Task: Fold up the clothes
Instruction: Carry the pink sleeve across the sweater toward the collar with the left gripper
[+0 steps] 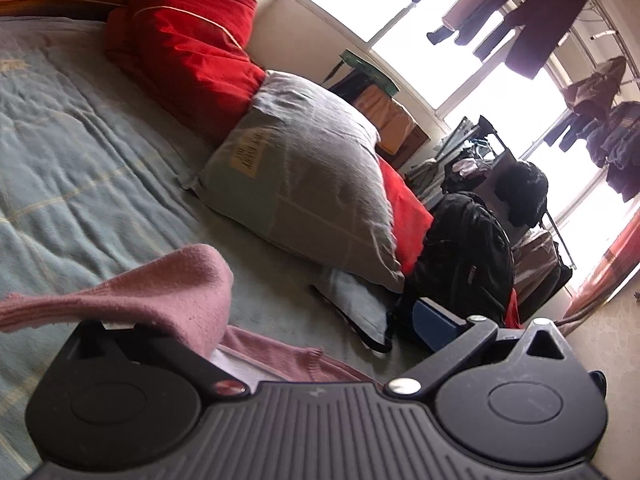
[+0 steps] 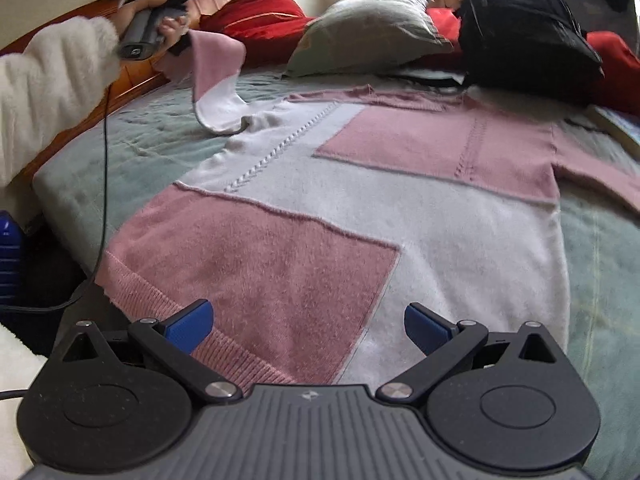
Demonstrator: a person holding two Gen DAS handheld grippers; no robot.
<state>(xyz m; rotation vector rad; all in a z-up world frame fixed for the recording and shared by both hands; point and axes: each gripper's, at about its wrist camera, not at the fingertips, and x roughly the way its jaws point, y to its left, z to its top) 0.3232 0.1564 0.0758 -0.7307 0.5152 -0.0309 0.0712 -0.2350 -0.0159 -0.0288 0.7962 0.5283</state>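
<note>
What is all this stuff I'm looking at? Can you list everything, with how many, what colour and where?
Sweater: one, pink and white patchwork, spread flat on the bed, one sleeve lifted.
Bed cover: one, pale blue-green, under the sweater.
Pillow: one, grey, at the far end of the bed.
Red bedding: one bundle, beside the pillow.
Backpack: one, black, beside the pillow.
Hanging clothes: several, dark, by the window.
Left gripper: black, raised over the bed's edge with the sleeve draped from it.
Right gripper: black with blue fingertips, open, at the sweater's hem.

1 sweater (image 2: 360, 208), 2 pillows (image 2: 372, 28), 1 backpack (image 2: 524, 36), 2 grippers (image 2: 308, 326)
</note>
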